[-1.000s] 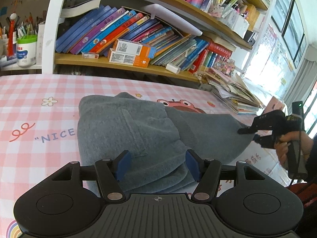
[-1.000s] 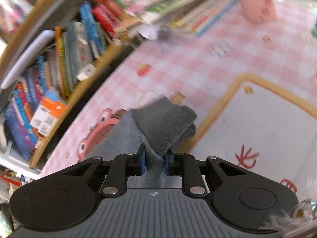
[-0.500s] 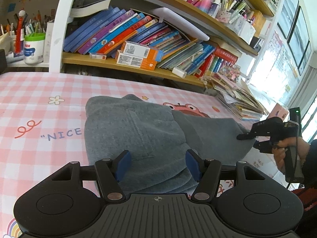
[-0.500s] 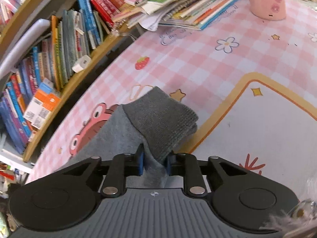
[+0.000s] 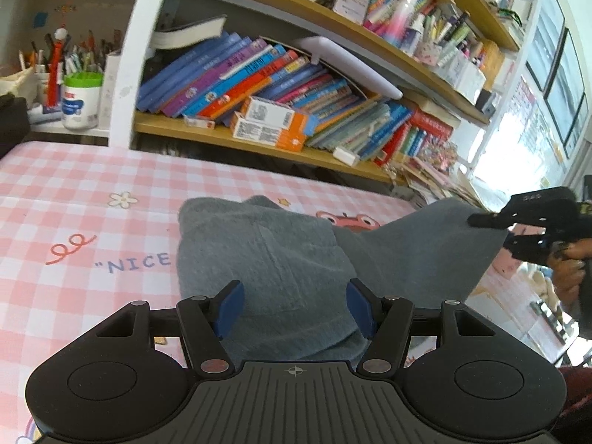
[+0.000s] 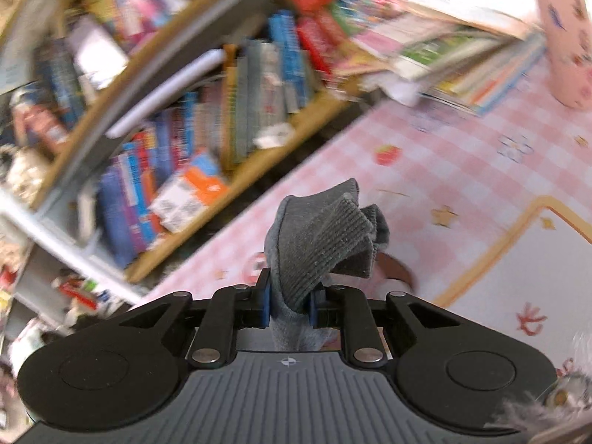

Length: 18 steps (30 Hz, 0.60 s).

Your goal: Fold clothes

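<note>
A grey sweater (image 5: pixel 266 259) lies partly folded on the pink checked tablecloth (image 5: pixel 74 199). My left gripper (image 5: pixel 295 307) is open and hovers over its near edge, holding nothing. My right gripper (image 6: pixel 288 301) is shut on the sweater's ribbed cuff (image 6: pixel 325 233). In the left wrist view the right gripper (image 5: pixel 495 233) holds the sleeve (image 5: pixel 425 251) lifted off the table at the right, stretched taut.
A bookshelf (image 5: pixel 259 111) full of books stands along the table's far edge. A stack of magazines (image 6: pixel 462 55) and a pink cup (image 6: pixel 566 37) sit at the far right. A pen holder and jar (image 5: pixel 79 100) stand at the far left.
My right gripper has lifted the cuff up off the table, pulling the sleeve into the air. My left gripper stayed open over the sweater.
</note>
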{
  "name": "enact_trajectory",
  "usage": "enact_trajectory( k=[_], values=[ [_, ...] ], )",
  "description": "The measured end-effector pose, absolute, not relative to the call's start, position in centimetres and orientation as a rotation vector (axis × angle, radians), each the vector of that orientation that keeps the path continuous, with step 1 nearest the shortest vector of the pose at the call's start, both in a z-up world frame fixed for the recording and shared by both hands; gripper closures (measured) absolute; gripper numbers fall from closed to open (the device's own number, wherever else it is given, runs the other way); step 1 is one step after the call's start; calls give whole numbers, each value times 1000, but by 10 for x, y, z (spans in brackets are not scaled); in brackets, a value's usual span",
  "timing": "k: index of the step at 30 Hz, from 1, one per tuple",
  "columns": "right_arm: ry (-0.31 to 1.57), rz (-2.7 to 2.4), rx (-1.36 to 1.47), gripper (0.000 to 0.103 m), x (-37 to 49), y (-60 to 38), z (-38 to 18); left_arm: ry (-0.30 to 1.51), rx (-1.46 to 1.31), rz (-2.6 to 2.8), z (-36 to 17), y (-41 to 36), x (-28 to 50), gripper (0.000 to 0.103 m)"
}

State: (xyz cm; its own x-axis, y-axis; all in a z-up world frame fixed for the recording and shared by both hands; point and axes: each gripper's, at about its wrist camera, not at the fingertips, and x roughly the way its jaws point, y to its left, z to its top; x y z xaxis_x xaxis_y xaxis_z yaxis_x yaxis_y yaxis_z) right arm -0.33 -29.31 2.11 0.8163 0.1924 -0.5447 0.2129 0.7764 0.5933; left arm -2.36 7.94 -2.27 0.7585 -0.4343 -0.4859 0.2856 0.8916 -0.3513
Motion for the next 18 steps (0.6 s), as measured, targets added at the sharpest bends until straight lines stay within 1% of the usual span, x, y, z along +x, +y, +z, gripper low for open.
enact_trajectory(
  k=[11,14,18],
  values=[
    [554,316,407,87,11,-192,83,512,-349,-268,-18,113,-34,42],
    [557,417,315,87,14,-158,90,496,-365,-231,-18,121,-38,42],
    [619,545,243,87,18,-118,83,479,-392,-176,-18,133,-45,42]
  ],
)
